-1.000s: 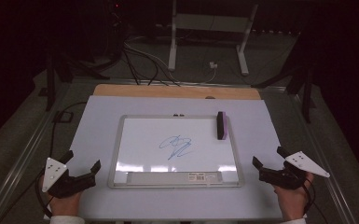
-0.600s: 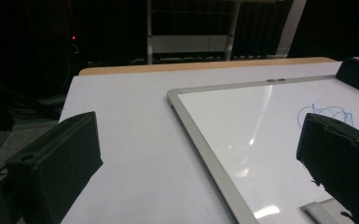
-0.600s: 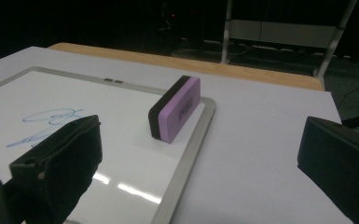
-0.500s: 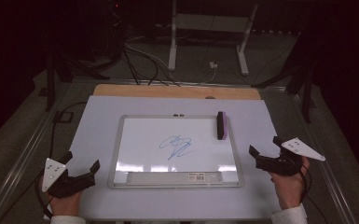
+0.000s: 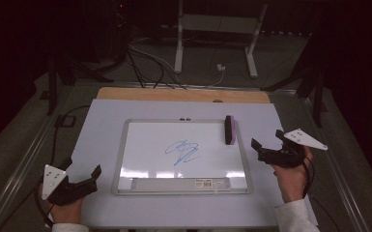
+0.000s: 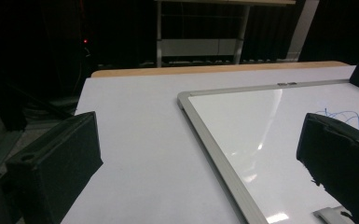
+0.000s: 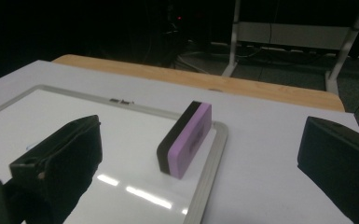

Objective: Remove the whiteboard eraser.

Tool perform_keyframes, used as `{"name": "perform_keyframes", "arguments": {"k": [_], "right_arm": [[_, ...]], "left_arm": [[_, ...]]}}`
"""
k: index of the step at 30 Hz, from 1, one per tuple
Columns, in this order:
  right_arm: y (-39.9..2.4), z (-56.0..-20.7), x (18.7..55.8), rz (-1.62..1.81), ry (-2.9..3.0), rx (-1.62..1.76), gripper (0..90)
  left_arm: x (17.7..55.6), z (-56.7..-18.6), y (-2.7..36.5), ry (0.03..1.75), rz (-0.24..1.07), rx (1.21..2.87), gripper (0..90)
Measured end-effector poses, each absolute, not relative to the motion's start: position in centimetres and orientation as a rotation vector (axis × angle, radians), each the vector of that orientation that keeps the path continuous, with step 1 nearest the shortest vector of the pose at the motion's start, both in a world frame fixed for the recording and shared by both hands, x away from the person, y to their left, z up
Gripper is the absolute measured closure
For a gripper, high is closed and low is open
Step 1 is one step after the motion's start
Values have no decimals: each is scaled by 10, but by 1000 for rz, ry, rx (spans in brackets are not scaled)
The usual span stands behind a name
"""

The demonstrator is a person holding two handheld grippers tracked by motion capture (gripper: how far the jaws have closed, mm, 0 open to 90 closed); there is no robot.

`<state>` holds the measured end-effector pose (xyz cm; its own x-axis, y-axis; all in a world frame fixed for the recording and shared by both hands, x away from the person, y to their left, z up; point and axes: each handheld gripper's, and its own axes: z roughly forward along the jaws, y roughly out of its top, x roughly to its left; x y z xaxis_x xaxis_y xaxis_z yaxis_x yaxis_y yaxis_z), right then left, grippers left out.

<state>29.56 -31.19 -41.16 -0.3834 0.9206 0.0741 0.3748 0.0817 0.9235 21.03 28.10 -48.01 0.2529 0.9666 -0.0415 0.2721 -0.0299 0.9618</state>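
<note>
Right gripper [image 5: 269, 149], jaws apart, sits nearest the purple eraser [image 5: 230, 129] lying lengthwise just ahead on the whiteboard [image 5: 140, 145]; left gripper [image 5: 79, 181] likewise spread

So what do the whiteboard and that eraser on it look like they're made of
Whiteboard: a glossy white writing surface, seemingly coated, since lights reflect in streaks; its frame looks like brushed silvery metal, possibly aluminium.
Eraser: a matte purple body, probably plastic or foam, with a black layer along one side that looks like felt, though the texture is too dim to confirm.
</note>
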Motion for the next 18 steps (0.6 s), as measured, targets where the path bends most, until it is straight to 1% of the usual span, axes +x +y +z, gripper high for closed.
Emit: {"name": "perform_keyframes", "arguments": {"k": [18], "right_arm": [[-299,-415,342,1260,1847,1333,1]], "left_arm": [[210,-480,279,1210,888,1522,6]]}}
